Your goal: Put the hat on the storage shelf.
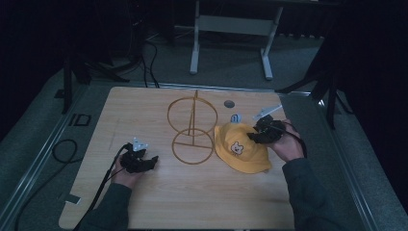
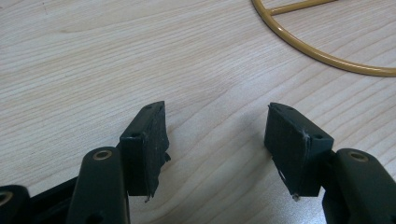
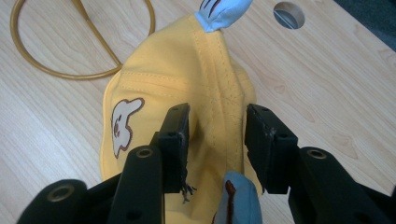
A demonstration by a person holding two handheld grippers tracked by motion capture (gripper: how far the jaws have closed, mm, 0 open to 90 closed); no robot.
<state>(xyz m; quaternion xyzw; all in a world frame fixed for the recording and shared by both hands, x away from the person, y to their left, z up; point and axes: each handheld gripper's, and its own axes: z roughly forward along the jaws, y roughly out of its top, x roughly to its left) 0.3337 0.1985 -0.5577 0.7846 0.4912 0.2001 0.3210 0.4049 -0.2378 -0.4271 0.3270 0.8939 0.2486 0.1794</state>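
The left hand-held gripper (image 1: 140, 161) rests low on the tabletop (image 1: 202, 197) with its jaws apart and nothing in them. The right hand-held gripper (image 3: 217, 140) sits over the top of the yellow hat (image 3: 187, 79), jaws on both sides of the raised seam, not squeezing yet. I think it should pinch that fold firmly, then lift slowly toward the gold wire stand (image 1: 192, 127) beside the hat.

A yellow hat (image 1: 240, 147) with a cartoon patch and blue ears lies crown-up on the table, just right of a wire stand (image 1: 192, 130).
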